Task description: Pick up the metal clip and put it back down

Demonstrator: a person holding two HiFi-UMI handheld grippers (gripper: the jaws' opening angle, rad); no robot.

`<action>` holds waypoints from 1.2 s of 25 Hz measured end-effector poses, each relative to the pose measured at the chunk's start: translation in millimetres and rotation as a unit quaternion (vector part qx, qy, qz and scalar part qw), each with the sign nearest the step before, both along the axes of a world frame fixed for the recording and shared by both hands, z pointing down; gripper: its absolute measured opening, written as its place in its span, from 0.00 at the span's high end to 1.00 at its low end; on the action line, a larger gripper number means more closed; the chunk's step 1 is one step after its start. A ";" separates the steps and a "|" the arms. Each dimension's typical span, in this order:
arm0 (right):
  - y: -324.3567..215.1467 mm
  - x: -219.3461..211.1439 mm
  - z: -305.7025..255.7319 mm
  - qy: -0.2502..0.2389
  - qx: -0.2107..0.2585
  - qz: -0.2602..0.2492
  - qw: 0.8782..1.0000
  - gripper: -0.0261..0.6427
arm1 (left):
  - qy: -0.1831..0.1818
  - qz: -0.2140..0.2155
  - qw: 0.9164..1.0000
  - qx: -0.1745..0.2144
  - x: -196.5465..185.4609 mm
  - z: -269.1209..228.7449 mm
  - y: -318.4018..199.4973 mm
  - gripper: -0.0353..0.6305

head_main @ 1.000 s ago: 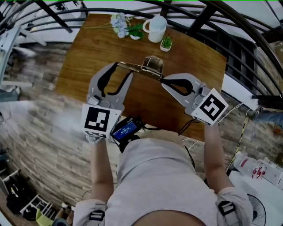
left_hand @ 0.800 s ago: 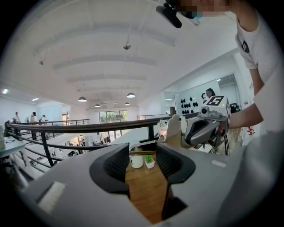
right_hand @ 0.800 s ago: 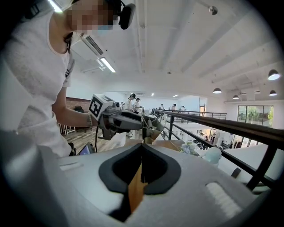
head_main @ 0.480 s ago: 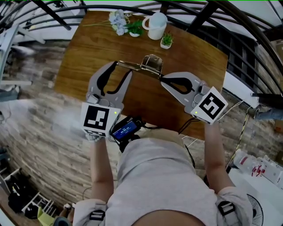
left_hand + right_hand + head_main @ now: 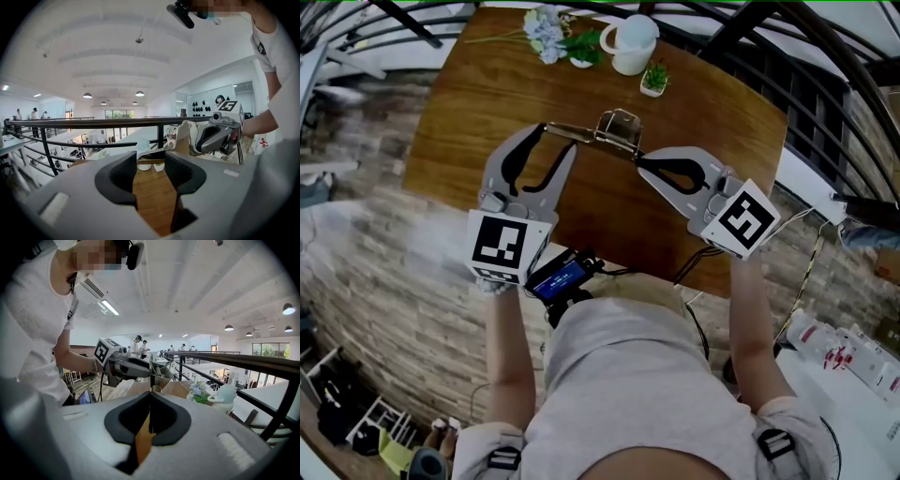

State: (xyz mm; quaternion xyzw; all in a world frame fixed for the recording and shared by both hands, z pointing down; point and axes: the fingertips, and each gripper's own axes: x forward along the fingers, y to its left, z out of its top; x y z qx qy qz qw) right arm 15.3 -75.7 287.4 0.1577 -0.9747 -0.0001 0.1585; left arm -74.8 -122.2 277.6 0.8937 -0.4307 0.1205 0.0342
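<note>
The metal clip hangs above the wooden table between my two grippers. My right gripper is shut on the clip's right handle, which shows as a thin metal edge between its pads. My left gripper stands wide open. The clip's long left handle lies across its tips as a flat strip, reaching the left pad and passing in front of the right one. The clip body shows beside the right gripper. From the right gripper view the clip sits just ahead of the left gripper.
At the table's far end stand a white mug, a flower bunch and a small potted plant. A black railing runs along the table's far and right sides. A small lit device hangs at the person's waist.
The whole head view has slid slightly up and left. Both grippers and the clip keep the same pose relative to each other, and neither grip has changed.
</note>
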 end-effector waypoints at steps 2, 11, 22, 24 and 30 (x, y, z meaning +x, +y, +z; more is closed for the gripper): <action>-5.3 0.3 5.6 0.005 -0.003 -0.001 1.000 0.96 | 0.001 -0.002 1.000 -0.010 0.2 6.7 -5.4 0.66; -27.2 4.9 27.3 0.019 -0.024 -0.006 1.000 0.96 | -0.006 -0.001 0.999 -0.031 3.0 29.8 -28.9 0.66; -61.7 10.5 61.9 0.017 -0.053 0.004 0.998 0.96 | -0.011 -0.002 0.998 -0.064 9.1 69.1 -64.7 0.67; -67.0 8.3 67.9 0.016 -0.058 0.004 0.998 0.96 | -0.012 -0.004 0.997 -0.072 6.9 76.2 -70.2 0.67; -84.2 3.7 86.9 0.013 -0.074 0.015 0.997 0.96 | -0.023 -0.006 0.996 -0.083 2.1 94.9 -87.8 0.67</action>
